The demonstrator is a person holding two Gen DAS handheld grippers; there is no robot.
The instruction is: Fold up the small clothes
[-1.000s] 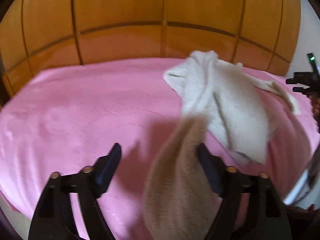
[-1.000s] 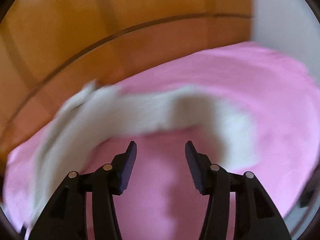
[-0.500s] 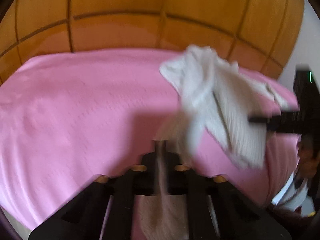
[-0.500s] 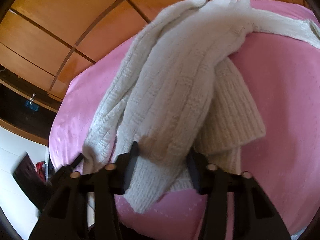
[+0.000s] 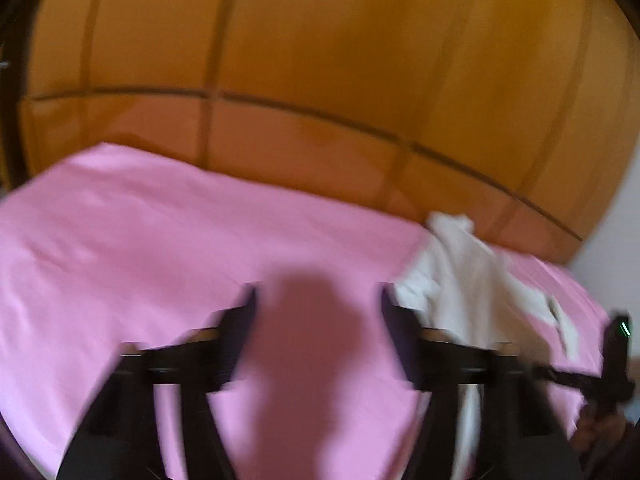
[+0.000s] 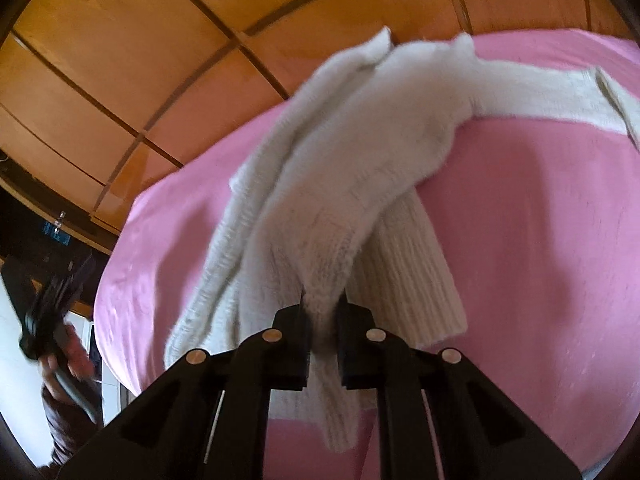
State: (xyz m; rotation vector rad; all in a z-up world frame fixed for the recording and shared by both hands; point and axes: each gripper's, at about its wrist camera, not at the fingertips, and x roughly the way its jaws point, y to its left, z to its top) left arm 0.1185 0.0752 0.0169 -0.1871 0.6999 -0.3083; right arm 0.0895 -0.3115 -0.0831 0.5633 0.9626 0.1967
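Cream knitted sweater lay rumpled on the pink bedsheet, bunched toward the bed's far edge under the wooden headboard, one sleeve trailing along that edge toward the right corner.

Right gripper was closing on a knit fold at the near end of the garment; cloth sat pinched between the pads. Judged purpose: to take hold of the hem or a sleeve end so the piece can be drawn flat before folding.

Left gripper stood wide and was opening, nothing between its fingers, only sheet and shadow below. It seemed to be kept clear of the garment, ready for a second corner.

Right wrist view alone showed the grip and the rib texture. Left wrist view, blurred, alone showed the bare left side of the bed, with the sweater small near the right edge.
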